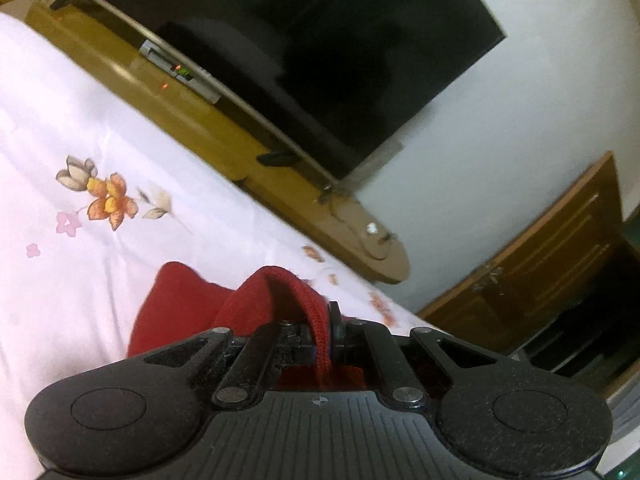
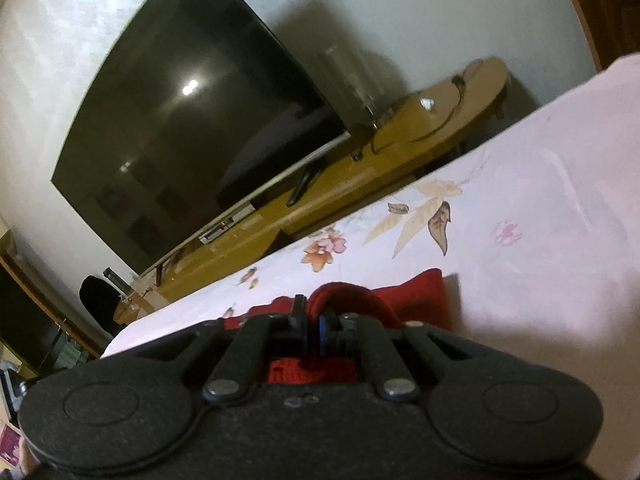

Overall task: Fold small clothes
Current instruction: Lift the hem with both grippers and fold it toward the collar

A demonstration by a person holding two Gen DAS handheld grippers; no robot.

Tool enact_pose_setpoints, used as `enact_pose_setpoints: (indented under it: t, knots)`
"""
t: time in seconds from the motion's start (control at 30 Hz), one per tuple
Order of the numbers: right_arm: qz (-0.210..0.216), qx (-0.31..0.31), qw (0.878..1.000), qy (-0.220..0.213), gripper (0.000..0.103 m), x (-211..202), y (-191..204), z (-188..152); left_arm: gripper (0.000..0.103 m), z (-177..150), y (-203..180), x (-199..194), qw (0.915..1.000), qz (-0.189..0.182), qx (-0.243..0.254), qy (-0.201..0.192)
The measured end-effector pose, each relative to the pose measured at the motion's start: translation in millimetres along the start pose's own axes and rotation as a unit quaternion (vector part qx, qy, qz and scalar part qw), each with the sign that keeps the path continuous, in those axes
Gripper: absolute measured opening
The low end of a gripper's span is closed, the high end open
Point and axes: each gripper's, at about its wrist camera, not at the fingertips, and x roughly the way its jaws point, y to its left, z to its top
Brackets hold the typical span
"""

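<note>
The red knit garment [image 1: 188,304] lies on the bed [image 1: 80,128], on a pale pink sheet printed with flowers, one ribbed edge lifted off the fabric. The left tongs [image 1: 326,330] are pressed together on that ribbed hem, which arches up and runs down between the tips. From the right wrist view, the right tongs [image 2: 316,320] are pinching another fold of the same red garment [image 2: 416,292], a loop of the knit bulging above the tips. Beyond the bed's far edge runs a long wooden TV stand [image 1: 248,152], carrying a large dark television [image 2: 192,128] against a white wall [image 2: 400,12]. A wooden door [image 1: 552,260] stands off to the side.
</note>
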Motion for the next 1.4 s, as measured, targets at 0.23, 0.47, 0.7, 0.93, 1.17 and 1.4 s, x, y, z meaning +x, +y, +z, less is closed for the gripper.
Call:
enact_pose_setpoints:
  t: [0.23,0.47,0.7,0.93,1.17,1.4]
  knots:
    - [-0.026,-0.011,1.000,-0.003,0.052,37.2,-19.4,-3.4,0.048,-12.7,3.9,26.5,0.9981,0.025,0.052,-0.023]
    - [-0.028,-0.021,0.999,-0.021,0.057,38.8,-24.0,-7.0,0.088,-7.8,-0.4,19.1,0.9931,0.063,0.084,-0.051]
    - [-0.028,-0.047,0.998,-0.024,0.053,38.0,-16.9,-1.6,0.048,-8.3,-6.8,42.7,0.9817,0.116,0.147,0.033]
    - [-0.019,-0.015,0.998,-0.057,0.055,26.5,-25.0,3.3,0.025,-7.8,-1.5,40.4,0.9840,0.114,0.133,0.032]
    - [-0.098,-0.159,0.980,0.065,0.030,79.5,8.5,-6.8,0.010,-12.1,-4.3,40.8,0.9837,0.115,0.137,0.014]
    - [-0.121,-0.233,0.965,0.009,0.011,70.1,31.9,-18.5,0.007,-15.4,-26.3,20.5,0.9759,0.107,0.182,-0.054]
